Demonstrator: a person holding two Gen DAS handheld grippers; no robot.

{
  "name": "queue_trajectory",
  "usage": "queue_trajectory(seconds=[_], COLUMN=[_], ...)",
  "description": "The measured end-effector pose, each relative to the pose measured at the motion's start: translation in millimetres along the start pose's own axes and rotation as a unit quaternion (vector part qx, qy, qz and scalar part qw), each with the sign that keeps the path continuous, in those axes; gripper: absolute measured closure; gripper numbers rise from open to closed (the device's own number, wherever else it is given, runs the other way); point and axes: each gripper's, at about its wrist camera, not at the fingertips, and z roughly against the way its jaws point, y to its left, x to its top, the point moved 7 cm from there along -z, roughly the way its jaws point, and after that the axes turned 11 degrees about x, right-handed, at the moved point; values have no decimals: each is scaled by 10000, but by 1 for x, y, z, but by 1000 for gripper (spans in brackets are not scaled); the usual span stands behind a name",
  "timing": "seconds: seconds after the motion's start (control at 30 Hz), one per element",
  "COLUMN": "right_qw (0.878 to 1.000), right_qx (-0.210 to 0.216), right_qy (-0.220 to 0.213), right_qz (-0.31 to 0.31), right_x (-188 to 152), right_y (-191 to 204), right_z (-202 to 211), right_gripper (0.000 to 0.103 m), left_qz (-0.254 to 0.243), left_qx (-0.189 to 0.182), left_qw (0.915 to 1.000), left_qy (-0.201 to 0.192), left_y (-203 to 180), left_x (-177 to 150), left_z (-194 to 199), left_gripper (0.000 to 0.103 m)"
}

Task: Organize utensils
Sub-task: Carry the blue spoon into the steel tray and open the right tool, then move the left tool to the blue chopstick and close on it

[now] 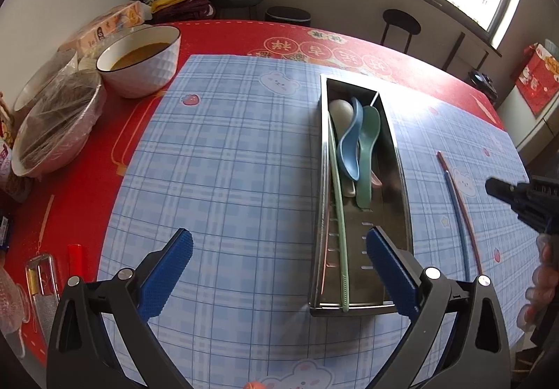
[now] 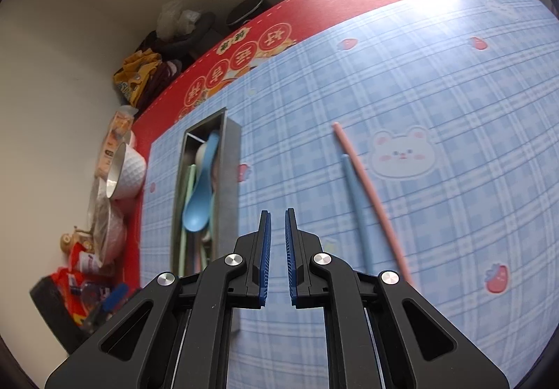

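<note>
Wide open plaid surface (image 1: 227, 151) lies left of the metal utensil box (image 1: 396, 158), nothing on it all the way to the white bowl (image 1: 146, 71) and the wrapped bowl (image 1: 59, 130) crowding the far left edge. The box itself stands as a long wall down the middle, packed with a blue spoon (image 1: 351, 144), a green spoon (image 1: 367, 151) and a green chopstick (image 1: 340, 231) along its left side. Right of the box there's a clear lane, then the blue chopstick (image 2: 356, 207) and pink chopstick (image 2: 370, 196) lie side by side, nearly touching. Beyond them, more bare plaid. The right hand-held gripper (image 2: 276, 249) hovers over the lane between box and chopsticks, jaws nearly closed and empty.
</note>
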Motion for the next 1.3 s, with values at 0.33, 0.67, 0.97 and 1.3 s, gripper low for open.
queue_trajectory(seconds=[0.33,0.67,0.97,1.3], right_qw=[9997,9986,9983,9982], right_qx=[-245,-411,-518,-556], right_qy=[-49,-68,-146,-240], right_qz=[-81,313,227,3], right_x=[-11,-14,-15,-12], right_y=[-50,-66,-105,-148], right_z=[28,52,84,111], right_gripper=[94,94,94,94], left_qz=[90,-802,-1351,-1593], left_qx=[61,-574,-1023,-760], left_qw=[9999,9951,9842,9814], left_qy=[27,73,509,760], left_y=[-13,-122,-227,-276], left_x=[8,-4,-33,-55], left_z=[15,27,1,-25], left_gripper=[6,32,61,73])
